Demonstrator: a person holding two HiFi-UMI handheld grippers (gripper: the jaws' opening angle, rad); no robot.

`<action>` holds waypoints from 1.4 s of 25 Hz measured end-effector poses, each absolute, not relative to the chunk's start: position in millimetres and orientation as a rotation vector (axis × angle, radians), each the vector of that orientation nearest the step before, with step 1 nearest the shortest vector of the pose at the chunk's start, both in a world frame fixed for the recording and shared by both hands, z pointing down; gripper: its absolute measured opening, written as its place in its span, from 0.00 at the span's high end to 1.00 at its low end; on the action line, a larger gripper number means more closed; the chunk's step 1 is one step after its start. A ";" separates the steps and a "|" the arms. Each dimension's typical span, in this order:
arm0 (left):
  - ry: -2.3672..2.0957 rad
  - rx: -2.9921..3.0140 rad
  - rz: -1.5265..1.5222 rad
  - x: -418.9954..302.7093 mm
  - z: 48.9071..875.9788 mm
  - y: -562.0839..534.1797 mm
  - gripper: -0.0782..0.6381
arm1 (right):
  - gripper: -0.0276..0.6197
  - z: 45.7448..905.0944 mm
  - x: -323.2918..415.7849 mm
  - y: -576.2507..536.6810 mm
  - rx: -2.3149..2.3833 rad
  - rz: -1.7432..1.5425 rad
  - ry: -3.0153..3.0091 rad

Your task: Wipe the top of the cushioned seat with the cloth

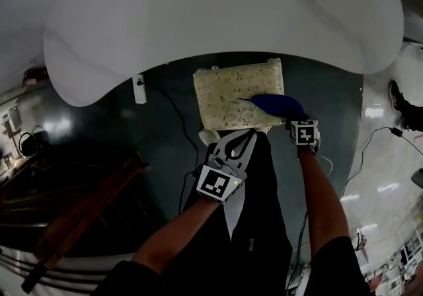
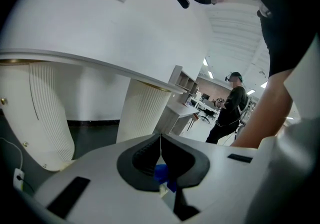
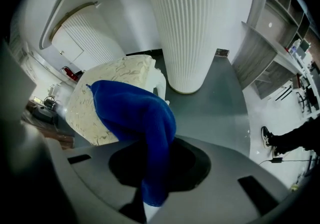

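Head view: cushioned seat [image 1: 231,93] sits on dark floor [image 1: 165,149], partly under white rounded surface [image 1: 218,10]. R gripper [image 3: 151,170] is clenched on blue cloth [image 3: 132,113]. Cloth's free end lies on seat top, near its R front corner. L gripper [image 2: 160,152] has jaws pressed together w/ nothing btw them, held off seat by its front edge, over person's legs [image 1: 264,209].
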State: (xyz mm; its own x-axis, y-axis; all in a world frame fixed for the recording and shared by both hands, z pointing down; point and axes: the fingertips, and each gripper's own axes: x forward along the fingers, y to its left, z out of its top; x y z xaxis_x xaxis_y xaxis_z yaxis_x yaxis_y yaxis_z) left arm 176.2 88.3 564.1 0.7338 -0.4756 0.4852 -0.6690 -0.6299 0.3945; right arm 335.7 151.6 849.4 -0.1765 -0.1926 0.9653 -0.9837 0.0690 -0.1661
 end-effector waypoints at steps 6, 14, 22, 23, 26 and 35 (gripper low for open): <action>-0.859 2.399 0.474 156.3 555.9 88.5 0.87 | 0.83 826.6 365.7 153.8 1.292 1.161 -1.447; -0.842 2.414 0.452 131.7 541.7 99.9 0.87 | 0.83 779.6 380.1 154.7 1.481 1.158 -1.509; -0.878 2.428 0.481 92.3 505.9 108.3 0.87 | 0.83 687.5 345.2 147.0 1.649 1.069 -1.663; -0.878 2.437 0.475 89.3 498.2 106.6 0.87 | 0.83 671.3 338.8 144.1 1.664 1.070 -1.676; -0.898 2.458 0.449 77.8 470.7 99.0 0.87 | 0.83 617.0 315.0 135.5 1.701 1.066 -1.733; -0.992 2.541 0.349 62.1 358.1 85.3 0.87 | 0.83 414.8 245.3 93.1 1.759 0.867 -2.051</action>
State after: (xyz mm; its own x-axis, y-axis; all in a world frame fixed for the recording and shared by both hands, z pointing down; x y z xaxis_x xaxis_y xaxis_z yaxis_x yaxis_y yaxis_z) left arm 62.1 85.3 358.1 0.7187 -0.5930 0.3631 -0.6898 -0.6738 0.2649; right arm 245.3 93.1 414.8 -0.2036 -0.7840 0.5865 -0.9669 0.0670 -0.2460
